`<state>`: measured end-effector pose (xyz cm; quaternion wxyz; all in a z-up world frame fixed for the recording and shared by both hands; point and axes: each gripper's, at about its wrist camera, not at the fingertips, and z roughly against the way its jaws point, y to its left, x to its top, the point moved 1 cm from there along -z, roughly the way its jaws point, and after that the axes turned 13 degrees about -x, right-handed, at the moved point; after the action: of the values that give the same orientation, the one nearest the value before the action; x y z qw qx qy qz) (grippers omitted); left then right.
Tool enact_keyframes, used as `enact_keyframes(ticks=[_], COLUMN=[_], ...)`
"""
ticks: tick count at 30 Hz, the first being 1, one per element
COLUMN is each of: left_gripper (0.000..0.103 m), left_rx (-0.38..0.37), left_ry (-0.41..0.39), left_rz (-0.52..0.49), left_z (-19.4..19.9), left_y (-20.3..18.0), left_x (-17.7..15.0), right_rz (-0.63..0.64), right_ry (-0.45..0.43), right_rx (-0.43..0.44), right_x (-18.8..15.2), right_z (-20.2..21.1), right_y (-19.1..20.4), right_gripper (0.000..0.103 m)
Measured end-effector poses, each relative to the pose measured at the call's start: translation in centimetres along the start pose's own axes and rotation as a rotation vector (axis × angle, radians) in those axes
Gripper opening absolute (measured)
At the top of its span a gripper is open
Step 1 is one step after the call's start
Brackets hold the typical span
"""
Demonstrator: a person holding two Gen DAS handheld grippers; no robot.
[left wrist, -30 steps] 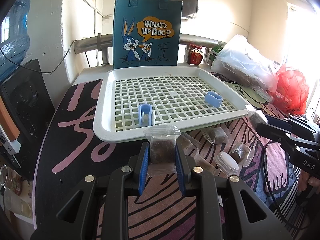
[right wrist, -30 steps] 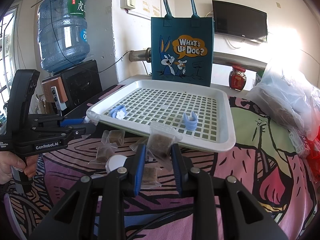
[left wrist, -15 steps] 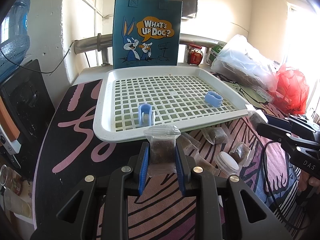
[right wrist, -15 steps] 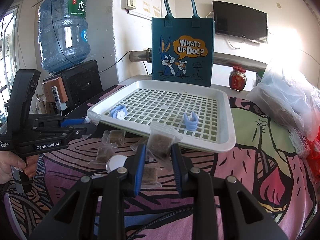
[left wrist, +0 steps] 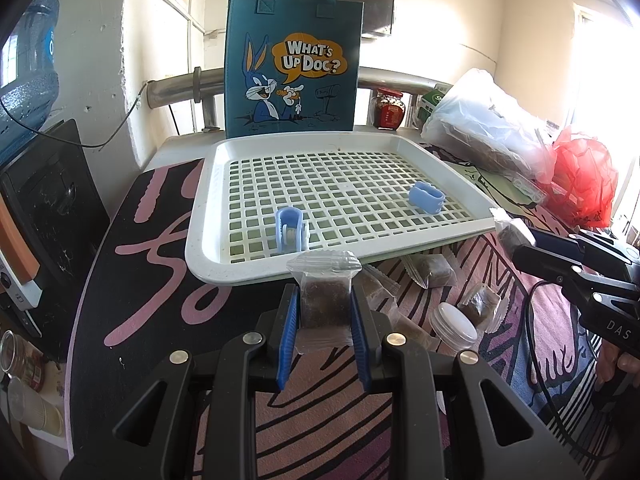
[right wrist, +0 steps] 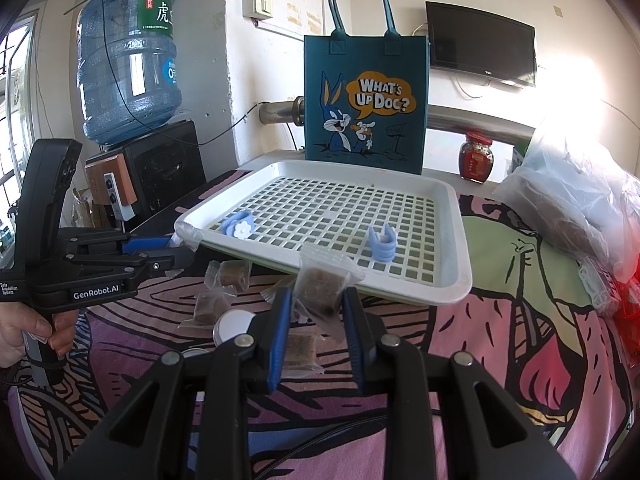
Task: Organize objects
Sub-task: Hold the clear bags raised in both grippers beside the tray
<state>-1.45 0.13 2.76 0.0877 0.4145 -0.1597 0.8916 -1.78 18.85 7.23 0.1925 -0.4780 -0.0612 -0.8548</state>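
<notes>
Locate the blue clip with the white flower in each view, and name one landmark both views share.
Left wrist view: flower clip stands inside the white tray, near its front-left corner.
Right wrist view: flower clip lies at the tray's left edge.
Shared landmark: the teal cartoon tote bag behind the tray.

Your left gripper (left wrist: 322, 318) points forward and down toward the near rim of the white lattice plastic tray (left wrist: 256, 276), just short of it; its blue-padded jaws are clamped on a clear packet of brown block (left wrist: 323, 304). Your right gripper (right wrist: 314, 314) is angled down likewise, just before the tray's near edge, its jaws closed on a second clear brown-filled packet (right wrist: 322, 286). Your left hand (right wrist: 30, 328) wraps its black handle below.
</notes>
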Motion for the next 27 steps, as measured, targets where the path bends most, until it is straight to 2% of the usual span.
enact_keyframes(ticks=[27], left_gripper=[0.024], left_rx=[0.002], left_ry=[0.001], left_rz=[0.000], left_z=[0.00], left_y=[-0.12], left_x=[-0.05], right_rz=[0.000], right_ry=[-0.002], right_rx=[0.001], right_x=[0.04], right_z=[-0.01], right_y=[0.17], right_gripper=[0.026])
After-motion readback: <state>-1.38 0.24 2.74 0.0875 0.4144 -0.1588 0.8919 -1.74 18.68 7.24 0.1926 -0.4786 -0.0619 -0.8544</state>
